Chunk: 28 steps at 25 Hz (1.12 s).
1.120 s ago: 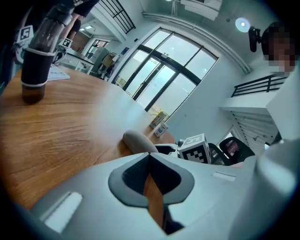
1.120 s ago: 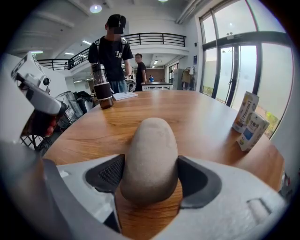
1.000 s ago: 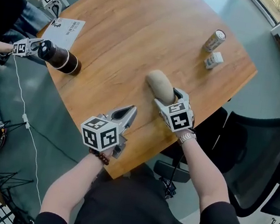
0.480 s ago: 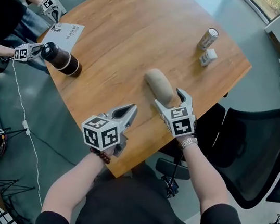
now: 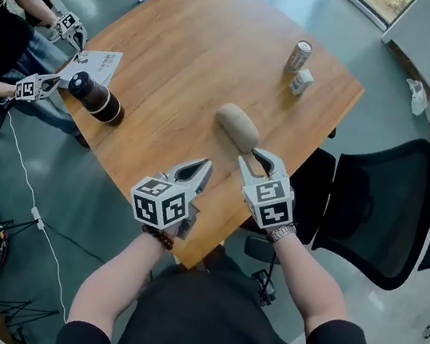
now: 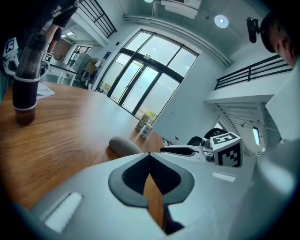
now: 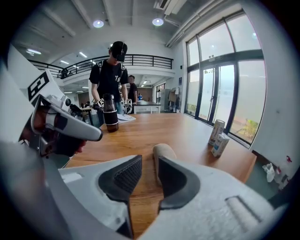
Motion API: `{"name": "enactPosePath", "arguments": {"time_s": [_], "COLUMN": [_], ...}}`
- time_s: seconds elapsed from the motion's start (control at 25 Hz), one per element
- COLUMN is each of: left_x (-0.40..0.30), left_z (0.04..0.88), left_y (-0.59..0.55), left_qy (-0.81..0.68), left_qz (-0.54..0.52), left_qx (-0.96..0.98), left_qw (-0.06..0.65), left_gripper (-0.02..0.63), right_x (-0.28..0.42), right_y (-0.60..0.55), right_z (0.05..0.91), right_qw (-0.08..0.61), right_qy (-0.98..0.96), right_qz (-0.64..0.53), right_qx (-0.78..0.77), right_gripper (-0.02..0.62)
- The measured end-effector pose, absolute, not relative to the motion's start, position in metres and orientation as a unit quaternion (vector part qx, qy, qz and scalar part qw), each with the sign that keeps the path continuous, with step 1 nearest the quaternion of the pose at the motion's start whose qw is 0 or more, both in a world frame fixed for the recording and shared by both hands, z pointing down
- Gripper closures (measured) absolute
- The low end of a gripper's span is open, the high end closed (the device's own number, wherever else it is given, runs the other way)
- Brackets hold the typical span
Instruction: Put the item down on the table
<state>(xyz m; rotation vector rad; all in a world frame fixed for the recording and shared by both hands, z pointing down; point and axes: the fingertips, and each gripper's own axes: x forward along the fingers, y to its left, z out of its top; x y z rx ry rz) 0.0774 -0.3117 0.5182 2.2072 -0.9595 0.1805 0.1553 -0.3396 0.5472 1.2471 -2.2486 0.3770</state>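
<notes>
The item, a tan oblong lump (image 5: 237,127), lies on its side on the wooden table (image 5: 187,41) near the front right edge; it also shows in the left gripper view (image 6: 124,146) and, just beyond the jaws, in the right gripper view (image 7: 163,151). My right gripper (image 5: 256,159) sits just behind it, apart from it; its jaws are closing with a narrow gap and nothing between them (image 7: 149,161). My left gripper (image 5: 199,169) hovers over the table's front edge, shut and empty (image 6: 149,157).
A can (image 5: 299,56) and a small carton (image 5: 301,81) stand at the far right of the table. At the left edge another person's gripper (image 5: 34,87) holds a dark bottle (image 5: 96,97) beside a paper (image 5: 94,65). A black office chair (image 5: 371,208) stands at the right.
My right gripper has drawn back from the tan item and its jaws have narrowed. The item stays lying on the table. The left gripper has not moved.
</notes>
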Motion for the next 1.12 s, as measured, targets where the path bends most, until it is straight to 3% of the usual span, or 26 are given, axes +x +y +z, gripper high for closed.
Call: {"name": "enactPosePath", "arguments": {"time_s": [0.16,1.12], "left_x": [0.076,0.078], "left_z": [0.511,0.485], "left_y": [-0.302,-0.267], "left_qy": [-0.361,-0.322], "left_qz": [0.077,0.128], "left_qx": [0.864,0.905], "left_qw": [0.341,0.247], "left_gripper": [0.597,0.597], "right_x": [0.153,0.118], "right_y": [-0.319,-0.264], "right_z": [0.532,0.488], "right_qw": [0.258,0.208], "right_qy": [-0.826,-0.82], "right_qz": [0.126,0.135], "right_qx": [0.485,0.517], "right_gripper": [0.602,0.604]}}
